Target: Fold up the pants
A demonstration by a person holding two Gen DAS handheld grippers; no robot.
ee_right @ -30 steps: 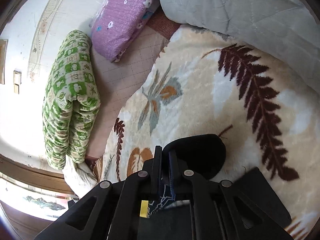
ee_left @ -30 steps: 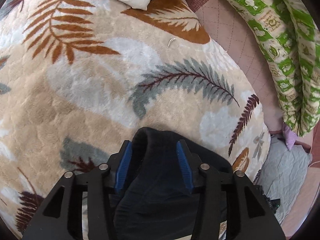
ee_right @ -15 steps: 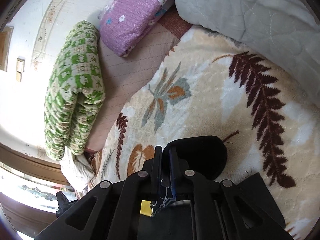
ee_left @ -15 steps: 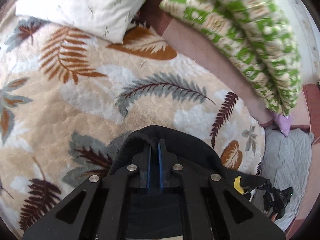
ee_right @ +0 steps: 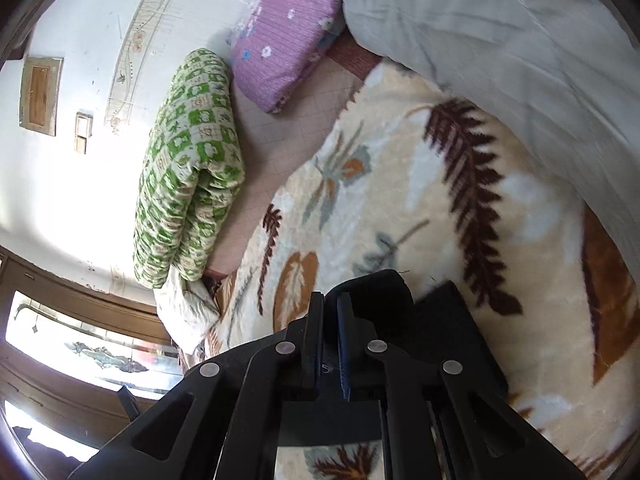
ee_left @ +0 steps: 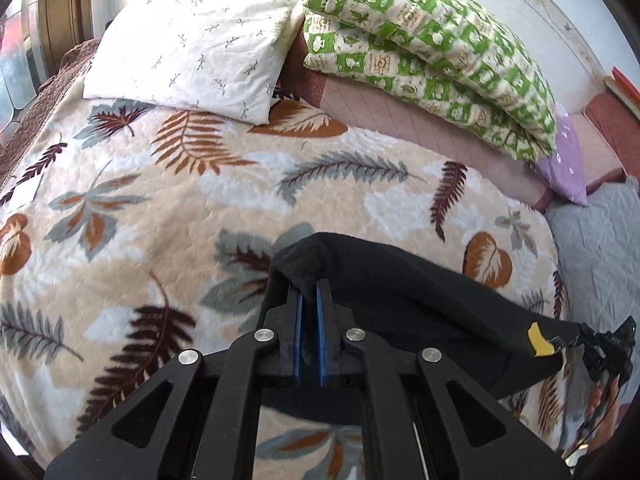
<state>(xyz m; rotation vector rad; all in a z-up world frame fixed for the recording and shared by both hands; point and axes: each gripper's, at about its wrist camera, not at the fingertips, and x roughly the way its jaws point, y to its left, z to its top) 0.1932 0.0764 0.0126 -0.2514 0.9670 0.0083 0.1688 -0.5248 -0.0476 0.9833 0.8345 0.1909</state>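
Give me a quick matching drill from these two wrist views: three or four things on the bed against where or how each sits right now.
Things:
1. black pants
2. white sprig-print pillow
3. green-and-cream checked quilt
4. purple flowered cushion

States:
A. folded along the wall
B. pinched by both grippers
C. between quilt and grey bedding
D. on the leaf-print blanket's far edge

Pairs: 1-B, 2-D, 3-A, 4-C

The leaf blanket [ee_left: 168, 216] lies flat and bare ahead of the left tongs [ee_left: 309, 300], so there is room to pass. A white pillow [ee_left: 192, 52] and a green quilt [ee_left: 432, 52] block the far edge. Ahead of the right tongs [ee_right: 330, 308], a purple pillow [ee_right: 288, 36] and a grey quilt [ee_right: 500, 52] stand in the way.
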